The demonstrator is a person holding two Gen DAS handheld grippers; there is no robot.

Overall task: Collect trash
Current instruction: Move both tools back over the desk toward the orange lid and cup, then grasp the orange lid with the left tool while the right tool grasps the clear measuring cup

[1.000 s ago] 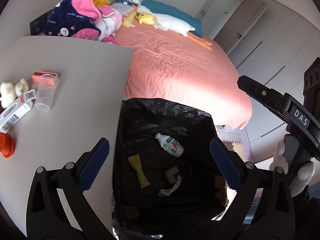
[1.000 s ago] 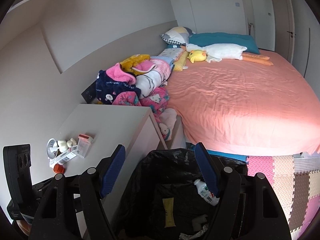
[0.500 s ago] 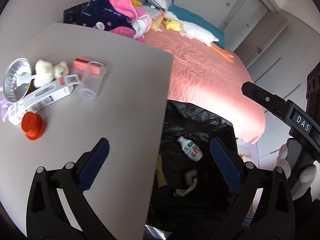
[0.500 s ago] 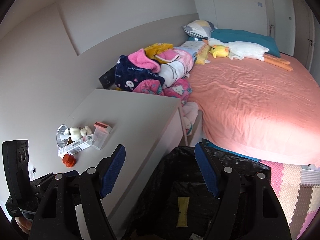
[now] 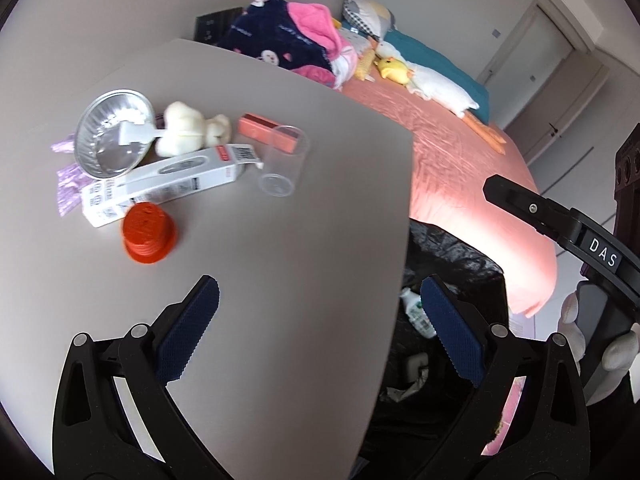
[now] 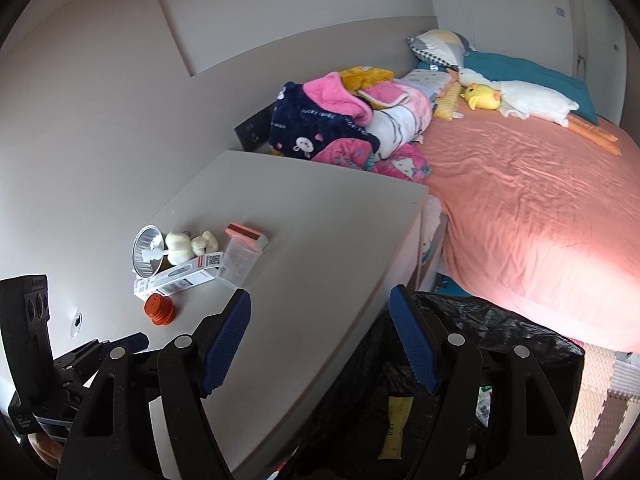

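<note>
Trash lies on the grey bedside table [image 5: 280, 240]: a red cap [image 5: 149, 236], a white carton [image 5: 168, 178], a clear plastic cup [image 5: 282, 166], a foil dish [image 5: 114, 140], a pink box [image 5: 266, 130] and white crumpled lumps [image 5: 192, 130]. The same pile shows in the right wrist view around the carton [image 6: 184, 276]. A black trash bag [image 5: 452, 264] stands open right of the table and holds a small bottle [image 5: 416, 312] and a yellow packet [image 6: 394, 426]. My left gripper [image 5: 318, 328] is open and empty above the table's front edge. My right gripper [image 6: 320, 344] is open and empty, straddling the table edge and bag [image 6: 500, 344].
A bed with a pink sheet [image 6: 520, 200] lies beyond the table and bag. Bundled blankets [image 6: 344, 120], pillows and a plush duck [image 6: 484, 98] sit at its head. Foam floor mats [image 6: 608, 408] lie at the right. A wall [image 6: 100, 100] runs behind the table.
Both grippers have swung left from over the trash bag toward the table. The pile of trash on the table has come nearer and more central. Both grippers stayed open.
</note>
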